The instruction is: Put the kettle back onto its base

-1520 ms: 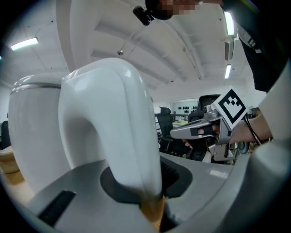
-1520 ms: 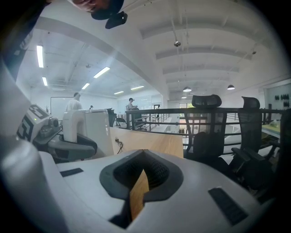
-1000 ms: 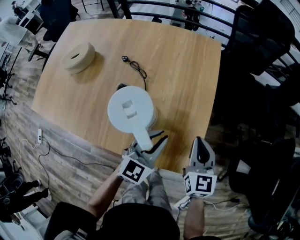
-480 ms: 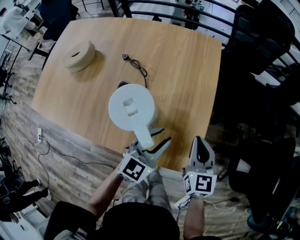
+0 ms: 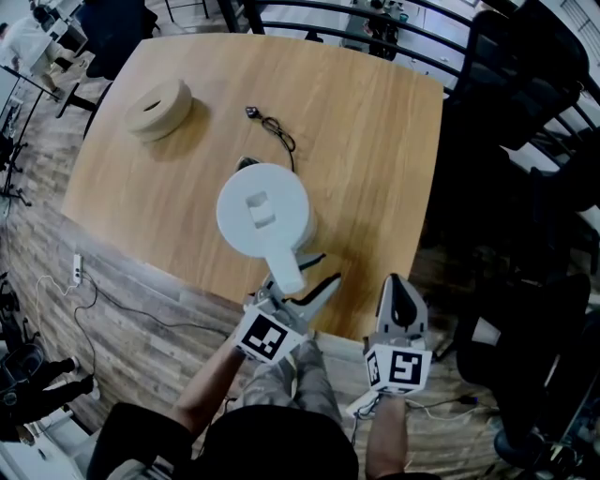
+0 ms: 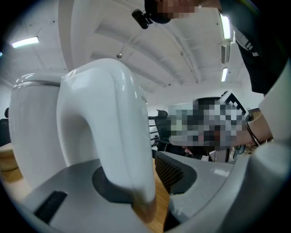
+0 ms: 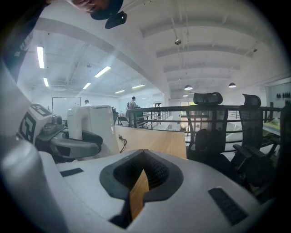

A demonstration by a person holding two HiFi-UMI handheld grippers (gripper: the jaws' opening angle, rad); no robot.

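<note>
The table [image 5: 375,150] is pale wood with rounded corners. It stands on a grey plank floor [image 5: 56,272], with a dark railing [image 5: 309,11] along its far side and black office chairs [image 5: 525,75] to the right. The gripper views show a bright room with a white ceiling and strip lights. A beige roll [image 5: 157,110] lies near the table's far left corner. A black cord [image 5: 274,134] curls across the middle toward the white kettle [image 5: 262,216]. The kettle stands upright, lid up, close to the near edge, and whatever is under it is hidden by its body. Its line from body to handle [image 5: 286,272] runs from far to near, with the handle pointing at the person and slightly right. The left tool [image 5: 302,281] has just been opening its jaws. The handle stands between them against the left pad, with a clear gap to the right pad, so nothing is clamped. The right tool [image 5: 398,286] hovers off the near edge, its jaws closed and empty.
</note>
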